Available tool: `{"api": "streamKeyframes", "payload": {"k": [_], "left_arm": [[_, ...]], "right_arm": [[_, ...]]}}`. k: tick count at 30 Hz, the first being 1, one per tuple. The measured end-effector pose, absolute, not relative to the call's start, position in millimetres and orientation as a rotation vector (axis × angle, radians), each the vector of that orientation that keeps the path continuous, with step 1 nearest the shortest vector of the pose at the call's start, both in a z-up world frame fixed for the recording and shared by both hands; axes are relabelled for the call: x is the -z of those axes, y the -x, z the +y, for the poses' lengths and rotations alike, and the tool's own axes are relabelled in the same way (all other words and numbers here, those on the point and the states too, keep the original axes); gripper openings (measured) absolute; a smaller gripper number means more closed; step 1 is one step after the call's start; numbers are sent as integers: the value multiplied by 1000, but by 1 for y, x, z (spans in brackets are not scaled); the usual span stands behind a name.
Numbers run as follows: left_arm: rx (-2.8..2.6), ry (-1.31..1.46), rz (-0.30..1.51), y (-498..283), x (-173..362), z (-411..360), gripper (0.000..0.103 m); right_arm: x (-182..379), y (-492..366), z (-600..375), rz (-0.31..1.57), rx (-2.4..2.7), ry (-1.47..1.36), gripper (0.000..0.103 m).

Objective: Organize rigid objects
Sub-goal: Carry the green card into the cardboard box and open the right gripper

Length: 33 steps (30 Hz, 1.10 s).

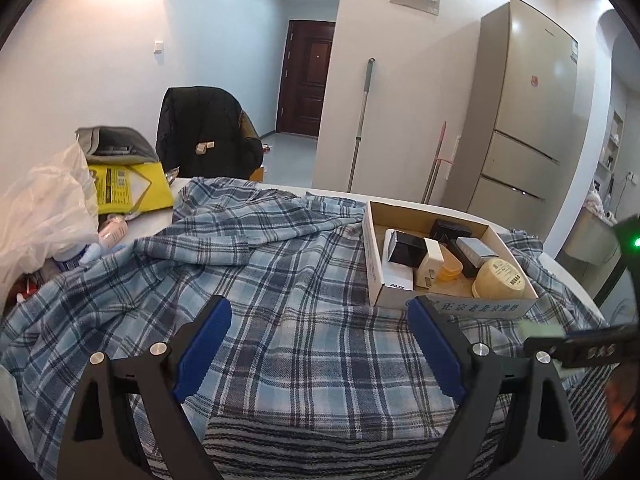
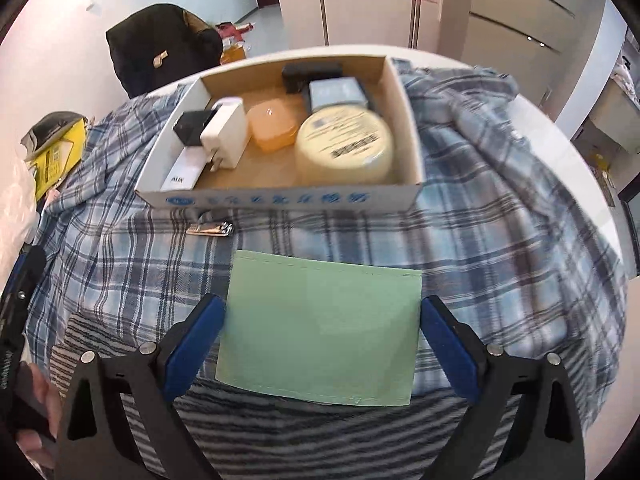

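A shallow cardboard box (image 2: 280,198) stands on the plaid cloth (image 2: 500,216) and holds a pale yellow round tub (image 2: 344,146), an orange container (image 2: 272,126), a white charger (image 2: 226,134), black boxes and a grey box. My right gripper (image 2: 322,328) is shut on a flat pale green box (image 2: 320,328), held just short of the cardboard box. A metal nail clipper (image 2: 210,228) lies by the box's front wall. My left gripper (image 1: 320,320) is open and empty over the cloth, left of the cardboard box (image 1: 400,300).
A clear plastic bag (image 1: 40,216), a yellow box (image 1: 128,188) and small bottles sit at the table's left. A chair with a black jacket (image 1: 204,132) stands behind. A fridge (image 1: 528,120) and mop handles stand beyond the table's far edge.
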<state>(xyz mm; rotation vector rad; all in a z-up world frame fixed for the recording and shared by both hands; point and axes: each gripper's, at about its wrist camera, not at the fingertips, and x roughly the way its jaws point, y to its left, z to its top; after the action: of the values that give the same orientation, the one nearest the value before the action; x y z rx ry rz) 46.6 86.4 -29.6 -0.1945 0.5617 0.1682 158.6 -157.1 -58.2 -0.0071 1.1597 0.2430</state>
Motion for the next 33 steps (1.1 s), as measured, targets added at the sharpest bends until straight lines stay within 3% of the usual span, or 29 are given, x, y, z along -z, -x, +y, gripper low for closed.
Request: {"api": "streamKeyframes", "payload": {"k": [8,14,20,26,33], "left_arm": [[-22,159,618,-65,-20,60,92],[-81,136,488,-102,-51,52,92],[-108,156,430,-133,-22,53,92],[-110,118,496,-147,29,61,92],[-115,160,467,-145,28,69,92]], "right_arm": [[16,-171,-165,1043,-299,12,98],[-11,-200,-154,910,-272,135,98],[-17,-230,-142,881,-358,74,98],[-2,-267,-129,857,-356,48,98],[21,-300,-110,870,-360,65,98]]}}
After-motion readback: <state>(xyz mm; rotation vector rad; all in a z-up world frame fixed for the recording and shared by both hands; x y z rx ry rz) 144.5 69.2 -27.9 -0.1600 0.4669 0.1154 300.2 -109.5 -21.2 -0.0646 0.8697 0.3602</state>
